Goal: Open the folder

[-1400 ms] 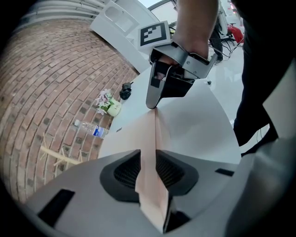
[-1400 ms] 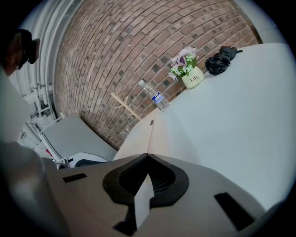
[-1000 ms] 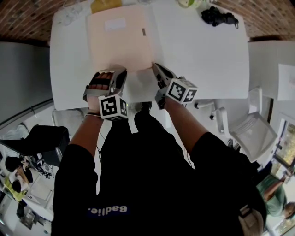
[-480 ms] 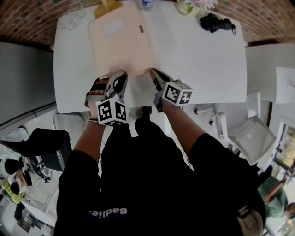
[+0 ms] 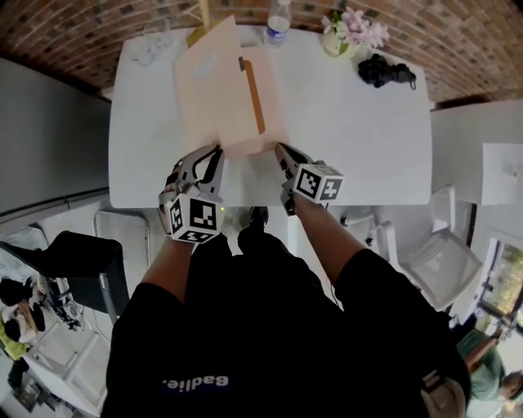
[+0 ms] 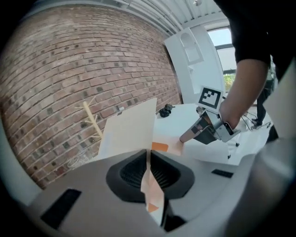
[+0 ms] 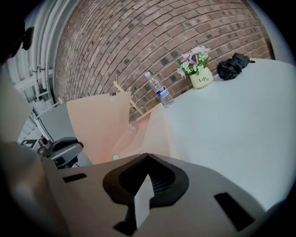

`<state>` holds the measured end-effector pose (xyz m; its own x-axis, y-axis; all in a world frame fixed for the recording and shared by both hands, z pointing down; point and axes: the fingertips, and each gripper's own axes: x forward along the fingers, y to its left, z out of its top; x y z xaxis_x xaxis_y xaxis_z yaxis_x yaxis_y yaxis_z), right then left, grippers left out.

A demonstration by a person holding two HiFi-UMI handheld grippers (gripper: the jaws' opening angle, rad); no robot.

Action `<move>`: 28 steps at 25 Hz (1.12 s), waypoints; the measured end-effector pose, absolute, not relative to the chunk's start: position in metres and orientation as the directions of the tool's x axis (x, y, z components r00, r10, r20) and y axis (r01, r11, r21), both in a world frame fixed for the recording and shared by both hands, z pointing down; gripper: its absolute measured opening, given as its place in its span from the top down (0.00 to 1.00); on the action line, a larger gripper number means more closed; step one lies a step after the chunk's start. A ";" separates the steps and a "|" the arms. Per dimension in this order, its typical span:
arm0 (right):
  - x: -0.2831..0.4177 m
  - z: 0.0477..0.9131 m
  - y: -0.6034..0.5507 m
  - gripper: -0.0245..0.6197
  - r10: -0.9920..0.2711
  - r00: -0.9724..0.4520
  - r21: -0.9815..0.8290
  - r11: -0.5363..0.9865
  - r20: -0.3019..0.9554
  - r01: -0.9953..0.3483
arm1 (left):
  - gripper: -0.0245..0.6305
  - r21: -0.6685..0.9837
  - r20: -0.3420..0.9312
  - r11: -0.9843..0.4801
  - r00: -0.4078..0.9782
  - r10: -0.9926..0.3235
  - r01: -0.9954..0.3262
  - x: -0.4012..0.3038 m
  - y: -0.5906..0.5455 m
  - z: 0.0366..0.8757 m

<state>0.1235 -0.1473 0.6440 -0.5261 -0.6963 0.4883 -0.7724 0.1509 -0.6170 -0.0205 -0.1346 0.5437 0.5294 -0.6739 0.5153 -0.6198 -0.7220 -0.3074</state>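
Right now the peach folder (image 5: pixel 214 98) lies on the white tabletop (image 5: pixel 368 131), left of the middle, running from the near edge towards the brick wall (image 5: pixel 458 41). Its cover (image 5: pixel 204 82) stands tilted up on the left. The lower leaf (image 5: pixel 274 106) lies flat, with an orange strip (image 5: pixel 255 94) along the fold.

My left tongs (image 5: pixel 215 154) are clamped narrow on the cover's near edge. The jaws have just been closing, and in the left gripper view the thin sheet runs straight between them. My right tongs (image 5: pixel 282 149) have their jaws together, tips down at the near right corner of the lower leaf. Whether they pinch that leaf or only press on it I cannot tell. The two pairs of tongs are near each other, with the folder's near edge between them.

Around the folder, the far side is crowded. A water bottle (image 5: pixel 278 20) stands upright just beyond the folder's far end, and a pot of flowers (image 5: pixel 353 33) stands to its right. Further right lies a black bundle (image 5: pixel 388 72), well apart from the folder. At the far left corner stand some clear glasses (image 5: pixel 151 41), near the raised cover, and pale wooden sticks (image 5: pixel 200 12) show behind it at the wall. In the right gripper view the raised cover blocks the sight line toward that corner. A white chair (image 5: pixel 441 245) stands off the tabletop's right side.
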 end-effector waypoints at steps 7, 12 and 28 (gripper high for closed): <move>0.124 0.648 -0.150 0.92 -0.680 -0.519 -0.581 0.165 0.518 -0.797 | 0.93 0.010 0.412 -0.557 0.511 -0.754 -0.830 -0.057 -0.137 0.524; 0.122 0.650 -0.150 0.92 -0.666 -0.516 -0.556 0.179 0.539 -0.811 | 0.93 0.221 0.361 -0.438 0.490 -0.793 -0.871 -0.087 -0.132 0.527; 0.120 0.649 -0.151 0.92 -0.653 -0.504 -0.518 0.194 0.566 -0.833 | 0.94 0.501 0.367 -0.145 0.361 -0.857 -0.853 -0.176 -0.117 0.548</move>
<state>0.1201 -0.1514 0.6490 -0.5040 -0.6527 0.5657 -0.8330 0.1939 -0.5182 -0.1755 -0.1172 0.5475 0.3607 -0.8574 0.3671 -0.8534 -0.1446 0.5008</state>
